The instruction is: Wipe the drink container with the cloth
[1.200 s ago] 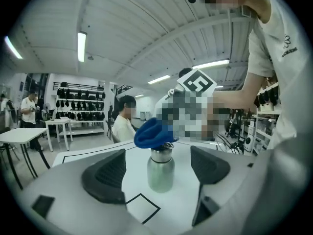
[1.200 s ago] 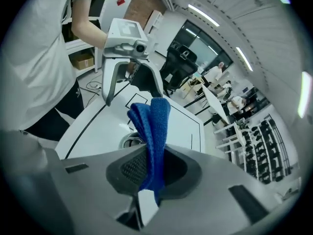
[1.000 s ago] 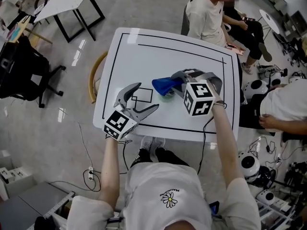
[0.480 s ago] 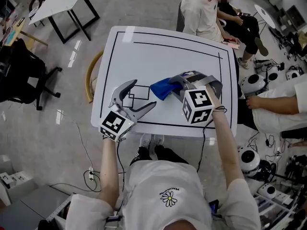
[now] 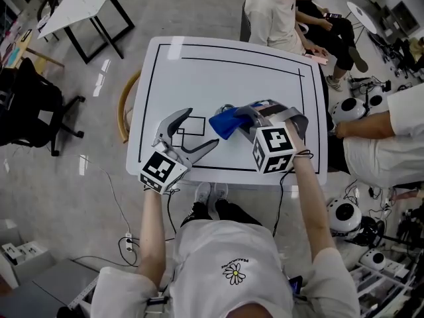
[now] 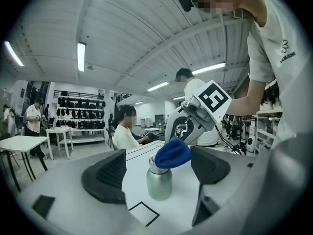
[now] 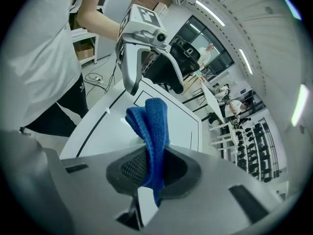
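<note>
Currently the right gripper [image 5: 244, 114] has its fingers clamped on the blue cloth [image 5: 224, 122], which sticks out past them toward 9 o'clock in the head view. The left gripper view shows the cloth lying over the top of a steel bottle [image 6: 159, 181], which stands upright on the white counter [image 5: 232, 65]. The left gripper [image 5: 199, 130] is at the bottle's 7 o'clock with its fingers wide apart. The bottle stands just ahead of them and touches neither. A black square outline [image 5: 192, 126] is marked on the counter beneath the left fingers.
</note>
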`<state>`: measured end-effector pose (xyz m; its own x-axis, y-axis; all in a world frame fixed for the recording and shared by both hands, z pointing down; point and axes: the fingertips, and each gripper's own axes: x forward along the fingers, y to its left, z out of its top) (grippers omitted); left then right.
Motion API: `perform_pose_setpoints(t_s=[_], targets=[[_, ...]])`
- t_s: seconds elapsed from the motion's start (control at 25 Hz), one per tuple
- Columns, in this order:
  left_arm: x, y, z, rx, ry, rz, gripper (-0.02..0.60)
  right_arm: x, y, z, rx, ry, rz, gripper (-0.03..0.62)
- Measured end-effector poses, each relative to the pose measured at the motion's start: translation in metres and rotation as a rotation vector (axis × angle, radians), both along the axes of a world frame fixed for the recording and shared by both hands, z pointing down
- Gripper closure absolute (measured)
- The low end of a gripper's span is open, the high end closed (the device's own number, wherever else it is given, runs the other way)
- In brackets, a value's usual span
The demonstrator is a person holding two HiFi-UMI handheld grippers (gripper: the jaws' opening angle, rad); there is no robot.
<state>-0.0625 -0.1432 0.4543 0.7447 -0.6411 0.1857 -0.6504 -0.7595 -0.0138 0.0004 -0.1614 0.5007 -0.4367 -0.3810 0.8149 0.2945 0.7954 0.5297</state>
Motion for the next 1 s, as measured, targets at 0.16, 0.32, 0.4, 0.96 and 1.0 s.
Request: perform_pose_setpoints(t_s=[0.16, 0.32, 0.4, 0.96, 1.0], targets=[[0.002, 0.002, 0.0, 0.0, -0.009, 0.01, 0.17, 0.002, 0.009, 0.005, 0.0, 0.006, 0.002, 0.551], [0.003, 0.005, 0.001, -0.002, -0.012, 0.013, 0.17, 0.004, 0.018, 0.01, -0.01, -0.001, 0.009, 0.551], [0.003, 0.006, 0.002, -0.003, -0.012, 0.015, 0.17, 0.005, 0.022, 0.01, -0.016, -0.006, 0.013, 0.551], [0.003, -0.031, -0.068, 0.149, 0.034, -0.03, 0.17, 0.014, -0.004, -0.057, 0.046, -0.248, 0.117, 0.551], [0.003, -0.035, -0.082, 0.177, 0.039, -0.04, 0.17, 0.014, -0.013, -0.076, 0.083, -0.318, 0.151, 0.551]])
